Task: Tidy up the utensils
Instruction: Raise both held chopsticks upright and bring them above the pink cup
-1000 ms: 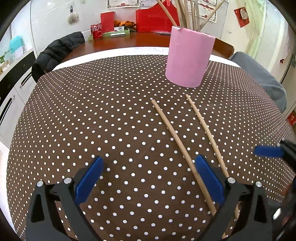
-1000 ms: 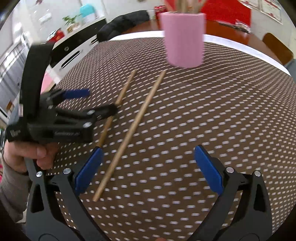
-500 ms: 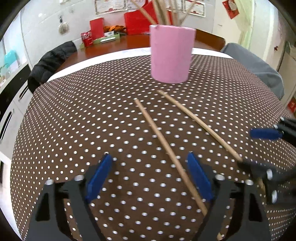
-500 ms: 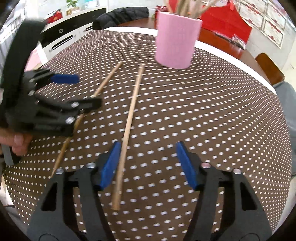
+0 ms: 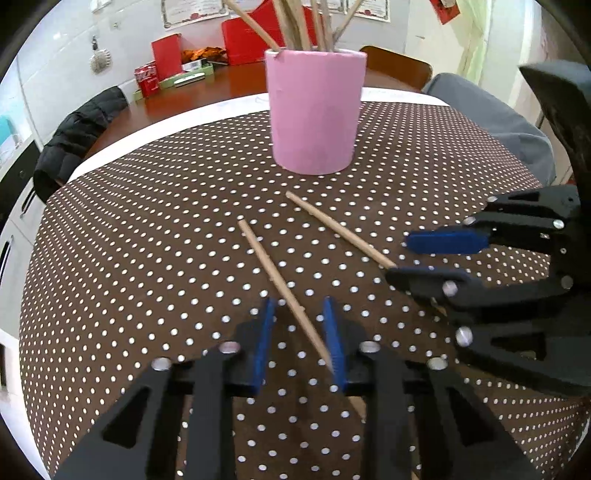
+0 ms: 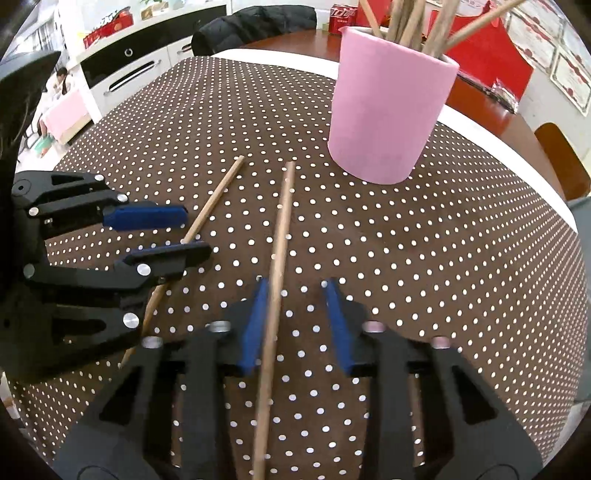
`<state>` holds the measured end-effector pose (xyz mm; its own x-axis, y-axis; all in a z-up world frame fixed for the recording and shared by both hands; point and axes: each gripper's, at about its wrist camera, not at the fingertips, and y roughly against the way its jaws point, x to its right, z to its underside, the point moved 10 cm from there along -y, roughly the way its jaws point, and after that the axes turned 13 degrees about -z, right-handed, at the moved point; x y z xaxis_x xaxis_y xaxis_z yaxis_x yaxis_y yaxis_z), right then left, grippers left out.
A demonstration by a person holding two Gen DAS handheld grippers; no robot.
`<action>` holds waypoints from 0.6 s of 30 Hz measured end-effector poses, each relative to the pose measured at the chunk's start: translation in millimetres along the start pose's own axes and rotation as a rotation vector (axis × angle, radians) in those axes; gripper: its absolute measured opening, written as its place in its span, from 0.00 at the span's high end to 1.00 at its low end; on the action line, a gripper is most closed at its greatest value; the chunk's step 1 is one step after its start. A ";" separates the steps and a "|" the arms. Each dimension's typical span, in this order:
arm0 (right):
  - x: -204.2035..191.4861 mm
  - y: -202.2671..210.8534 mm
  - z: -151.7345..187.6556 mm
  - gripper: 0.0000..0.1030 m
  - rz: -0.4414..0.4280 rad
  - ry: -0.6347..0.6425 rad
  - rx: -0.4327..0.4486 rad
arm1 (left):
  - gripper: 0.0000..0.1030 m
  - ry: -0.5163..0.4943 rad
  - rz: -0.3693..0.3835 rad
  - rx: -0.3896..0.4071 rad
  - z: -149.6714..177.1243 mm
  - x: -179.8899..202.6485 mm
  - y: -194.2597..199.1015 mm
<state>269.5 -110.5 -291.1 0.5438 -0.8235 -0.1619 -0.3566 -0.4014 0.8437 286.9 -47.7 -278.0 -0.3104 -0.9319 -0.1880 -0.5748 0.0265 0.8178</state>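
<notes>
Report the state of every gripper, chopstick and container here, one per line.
left gripper: open, fingers on either side of the left chopstick.
right gripper: open, fingers on either side of the right chopstick.
left chopstick: flat on the cloth, not clamped.
right chopstick: flat on the cloth, not clamped.
pink cup: upright.
sticks in the cup: standing, leaning outward.
</notes>
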 end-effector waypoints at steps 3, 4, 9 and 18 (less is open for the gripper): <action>-7.2 -1.9 -0.6 0.89 -0.001 0.034 -0.019 | 0.92 -0.019 0.034 -0.012 -5.3 5.6 -1.5; -8.8 -1.8 -0.1 0.92 0.001 0.046 -0.023 | 0.94 -0.018 0.045 -0.014 -5.6 6.3 -1.4; -6.6 5.6 3.7 0.94 -0.033 0.017 0.015 | 0.95 0.012 0.069 0.000 -2.8 2.4 2.7; 5.6 44.2 2.7 0.94 -0.131 -0.099 0.206 | 0.95 0.153 0.073 0.120 -17.1 -24.9 35.4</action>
<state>254.7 -133.9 -256.1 0.5219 -0.7903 -0.3210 -0.4404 -0.5719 0.6921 287.2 -29.7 -235.1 -0.2415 -0.9697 -0.0381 -0.6441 0.1308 0.7537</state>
